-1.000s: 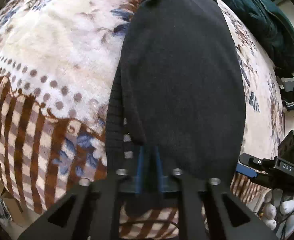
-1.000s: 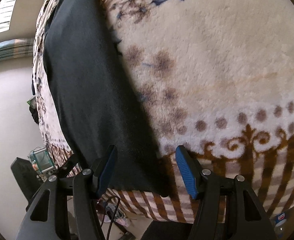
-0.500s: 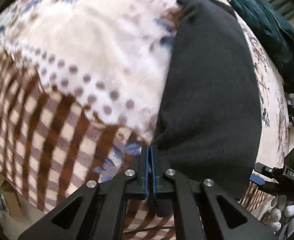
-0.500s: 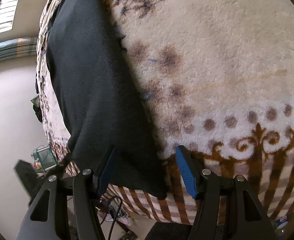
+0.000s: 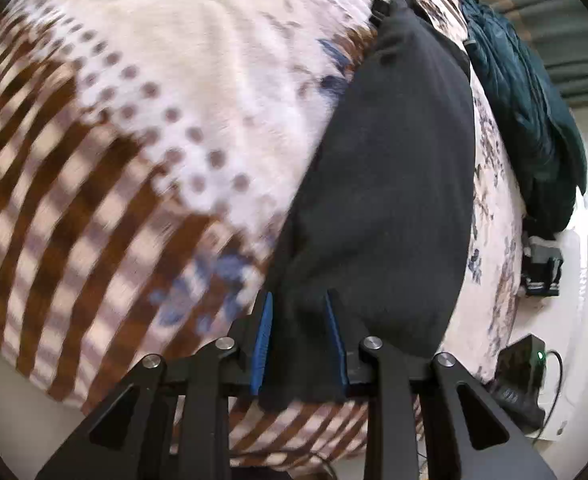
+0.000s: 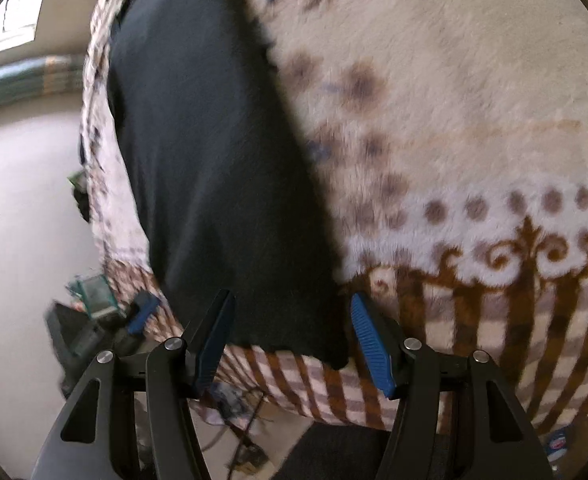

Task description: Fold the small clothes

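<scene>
A black garment (image 5: 394, 180) lies as a long folded strip on a patterned fleece blanket (image 5: 173, 80). My left gripper (image 5: 298, 340) points down at the strip's near corner. Its jaws are opening, and the black cloth lies loose between the blue pads (image 5: 261, 340). In the right wrist view the same garment (image 6: 213, 160) runs up the left side. My right gripper (image 6: 291, 340) straddles its other near corner. Its jaws are closing with the cloth between them, and a small gap still shows beside the right pad (image 6: 370, 344).
A dark teal garment (image 5: 534, 120) is heaped at the blanket's far right edge. Beyond that edge a black box with a green light (image 5: 522, 364) stands on the floor. In the right wrist view, pale floor with clutter (image 6: 93, 296) lies left of the blanket's edge.
The left gripper, shut on the garment's corner, carried it sideways across the blanket, then its jaws parted. The right gripper stayed in place and its jaws narrowed around the other corner.
</scene>
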`<state>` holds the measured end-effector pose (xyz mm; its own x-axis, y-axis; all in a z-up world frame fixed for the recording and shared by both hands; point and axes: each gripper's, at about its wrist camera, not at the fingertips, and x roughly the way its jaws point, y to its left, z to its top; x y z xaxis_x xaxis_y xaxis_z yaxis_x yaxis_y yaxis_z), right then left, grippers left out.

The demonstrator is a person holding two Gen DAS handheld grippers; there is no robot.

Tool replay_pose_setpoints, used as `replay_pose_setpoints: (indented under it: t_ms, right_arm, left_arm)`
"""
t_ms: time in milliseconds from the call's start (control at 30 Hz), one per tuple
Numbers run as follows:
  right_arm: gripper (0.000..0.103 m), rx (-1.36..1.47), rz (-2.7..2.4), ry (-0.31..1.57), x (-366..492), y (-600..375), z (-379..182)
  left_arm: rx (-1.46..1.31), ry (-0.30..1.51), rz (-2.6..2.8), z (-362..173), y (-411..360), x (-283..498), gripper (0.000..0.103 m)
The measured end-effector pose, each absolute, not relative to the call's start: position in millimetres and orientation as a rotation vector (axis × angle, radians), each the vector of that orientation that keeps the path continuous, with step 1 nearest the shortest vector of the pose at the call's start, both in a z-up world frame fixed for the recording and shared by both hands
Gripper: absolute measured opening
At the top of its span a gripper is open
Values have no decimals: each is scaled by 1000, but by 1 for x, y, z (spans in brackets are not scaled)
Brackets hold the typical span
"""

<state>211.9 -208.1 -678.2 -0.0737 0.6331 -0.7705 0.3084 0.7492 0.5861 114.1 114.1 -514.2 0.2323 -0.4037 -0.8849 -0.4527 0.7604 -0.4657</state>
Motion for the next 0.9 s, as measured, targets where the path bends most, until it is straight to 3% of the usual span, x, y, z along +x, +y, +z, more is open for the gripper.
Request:
replay_pose_setpoints:
  t_ms: [33,233,300,600,700,833,900]
  right_arm:
    - [7,708,291,1677,209,-205,-678]
    - [7,685,201,1663,192,-209,-676]
    - [7,688,187,1665,190,-211,-677]
    - [7,689,177,1650,184,-196,-668]
    - [7,706,189,1658,184,-187,-666]
    - [9,697,187,1685,191,-178,-666]
    - [10,710,209,1678,196,-179,-663]
  left_arm:
    - [-748,1380,25,-515,110,123,24]
    - [-605,1406,-49,-530,77,173,23]
    - [-544,1392,-48,-530,78,179,1]
    - [-525,1304,-34,-495,95,192,1]
    - [-441,1351,5,-511,100,197,2]
    - [-583,1383,3,-518,120,183,6]
    - [-666,1388,13,-513,125,164,23]
